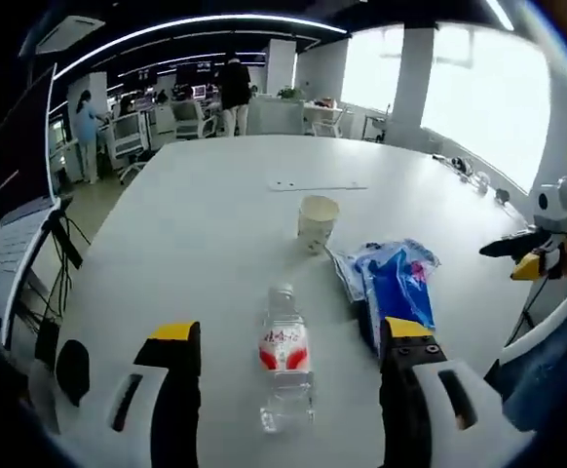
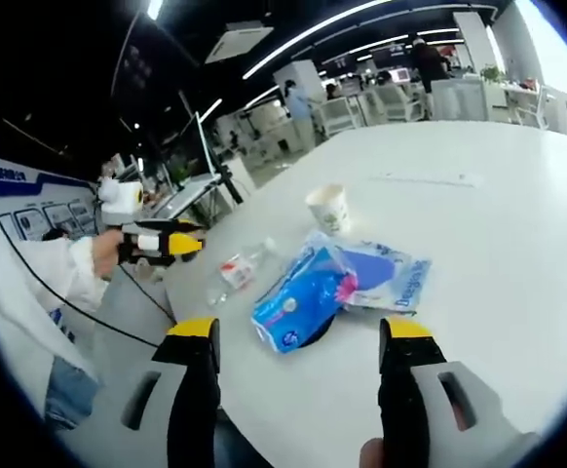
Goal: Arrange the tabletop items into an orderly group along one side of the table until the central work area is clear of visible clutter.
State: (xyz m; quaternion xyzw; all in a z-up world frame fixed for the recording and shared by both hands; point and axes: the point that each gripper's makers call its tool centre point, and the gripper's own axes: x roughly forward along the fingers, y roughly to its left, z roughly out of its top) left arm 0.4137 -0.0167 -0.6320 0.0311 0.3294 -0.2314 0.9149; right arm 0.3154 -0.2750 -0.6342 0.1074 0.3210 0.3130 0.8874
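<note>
Left tongs (image 1: 291, 356) apart, straddling clear water bottle (image 1: 284, 357) lying on table (image 1: 196, 214); right tongs (image 2: 300, 356) apart, just short of blue tissue pack (image 2: 298, 299). Paper cup (image 1: 317, 222) upright beyond, near pack. Best approach, prob.: lower w/ bottle centred, clamp mid-body to stop rolling, slide toward table edge.
</note>
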